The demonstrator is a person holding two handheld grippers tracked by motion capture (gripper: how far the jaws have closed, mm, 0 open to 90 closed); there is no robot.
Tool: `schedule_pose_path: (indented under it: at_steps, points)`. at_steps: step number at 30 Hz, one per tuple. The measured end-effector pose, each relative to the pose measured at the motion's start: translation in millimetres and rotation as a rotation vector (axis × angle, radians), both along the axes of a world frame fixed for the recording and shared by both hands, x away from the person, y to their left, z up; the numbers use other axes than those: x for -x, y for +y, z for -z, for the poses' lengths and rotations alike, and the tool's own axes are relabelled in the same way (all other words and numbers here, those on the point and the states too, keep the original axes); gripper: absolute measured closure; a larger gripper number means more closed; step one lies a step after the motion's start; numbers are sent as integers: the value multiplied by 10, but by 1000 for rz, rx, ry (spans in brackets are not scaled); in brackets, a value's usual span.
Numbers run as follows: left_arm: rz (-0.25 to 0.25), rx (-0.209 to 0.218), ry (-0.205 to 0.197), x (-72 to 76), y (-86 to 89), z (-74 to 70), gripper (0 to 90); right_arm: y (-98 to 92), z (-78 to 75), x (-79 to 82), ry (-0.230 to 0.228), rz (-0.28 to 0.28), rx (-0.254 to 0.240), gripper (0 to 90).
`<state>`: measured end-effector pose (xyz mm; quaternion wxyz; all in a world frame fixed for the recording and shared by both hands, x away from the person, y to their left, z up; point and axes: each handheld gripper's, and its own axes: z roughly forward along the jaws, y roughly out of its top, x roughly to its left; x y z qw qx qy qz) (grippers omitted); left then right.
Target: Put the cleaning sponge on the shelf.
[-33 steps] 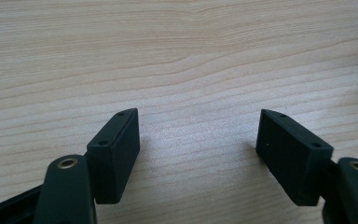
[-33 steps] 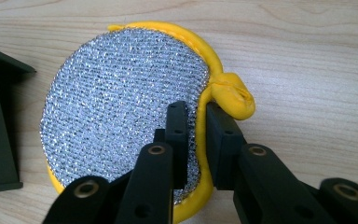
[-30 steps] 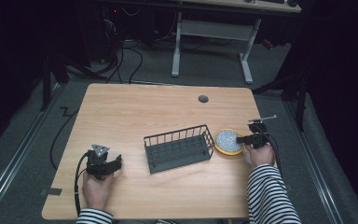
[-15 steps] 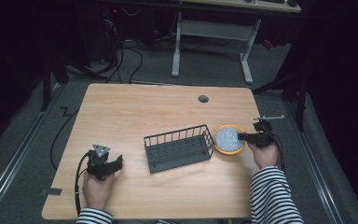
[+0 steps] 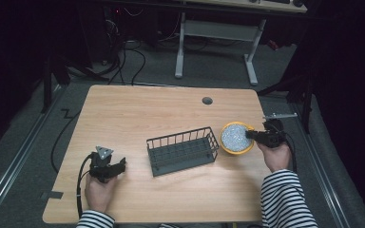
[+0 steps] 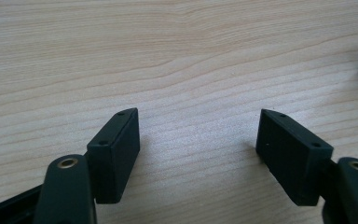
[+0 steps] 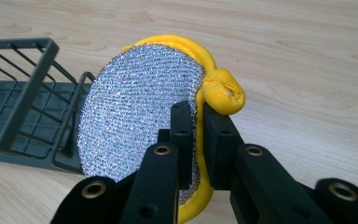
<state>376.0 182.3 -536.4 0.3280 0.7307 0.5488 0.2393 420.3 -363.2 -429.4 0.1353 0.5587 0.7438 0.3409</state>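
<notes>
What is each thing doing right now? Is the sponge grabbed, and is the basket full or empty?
Scrub sponge: clamped at its edge, tilted up off the table.
Right gripper: jaws shut on the sponge.
Left gripper: jaws open, nothing between them, over bare table.
Wire basket: upright, empty, beside the sponge.
Table: holds the basket.

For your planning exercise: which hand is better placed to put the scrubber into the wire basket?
Right. Its gripper is shut on the scrubber, right beside the basket. The left gripper rests open on the table, farther away.
</notes>
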Motion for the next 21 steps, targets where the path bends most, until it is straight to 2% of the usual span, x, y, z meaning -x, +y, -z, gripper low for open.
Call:
schedule_pose_path:
  at_steps: [10, 11, 12, 16, 21]
  points:
    - [0, 0, 0, 0, 0, 0, 308, -6, -245, 15, -73, -10, -32, 834]
    - [0, 0, 0, 0, 0, 0, 308, 2, -275, 17, -80, -14, -35, 834]
    - [0, 0, -1, 1, -2, 0, 308, 16, -314, 19, -84, -20, -59, 834]
    - [0, 0, -1, 1, -1, 0, 308, 64, -361, 18, -87, -34, -72, 833]
    - [0, 0, -1, 2, -2, 0, 308, 155, -493, 17, -127, -63, -103, 833]
